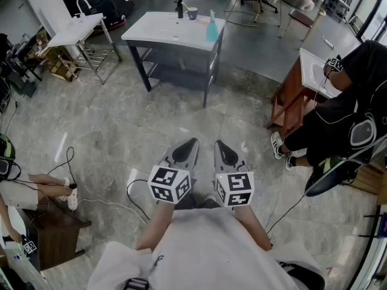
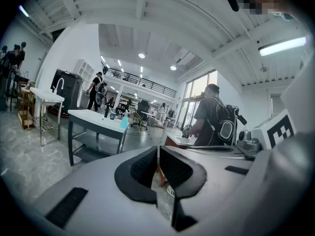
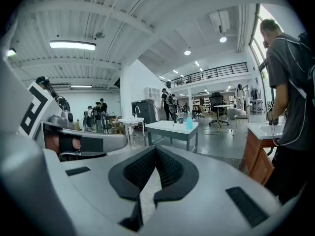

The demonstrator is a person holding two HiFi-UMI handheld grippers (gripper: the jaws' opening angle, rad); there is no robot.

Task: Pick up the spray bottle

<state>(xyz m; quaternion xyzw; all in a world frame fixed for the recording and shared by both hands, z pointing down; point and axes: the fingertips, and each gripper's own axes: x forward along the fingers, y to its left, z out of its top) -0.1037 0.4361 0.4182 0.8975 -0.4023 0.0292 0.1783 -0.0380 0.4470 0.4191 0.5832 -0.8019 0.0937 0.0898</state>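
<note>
The spray bottle (image 1: 211, 28) is pale teal and stands upright near the right edge of a white-topped grey table (image 1: 163, 32) far ahead of me. It shows small in the left gripper view (image 2: 125, 121) and in the right gripper view (image 3: 189, 122). My left gripper (image 1: 192, 141) and right gripper (image 1: 219, 144) are held side by side over the bare floor, well short of the table. Both are shut with nothing between their black pads, as the left gripper (image 2: 158, 149) and right gripper (image 3: 155, 149) show in their own views.
A black faucet (image 1: 179, 8) and a cup (image 1: 192, 13) also stand on the table. A white sink stand (image 1: 75, 29) is at the far left. A person in black (image 1: 351, 113) bends over a wooden cabinet (image 1: 290, 101) at the right. A cable (image 1: 130, 192) lies on the floor.
</note>
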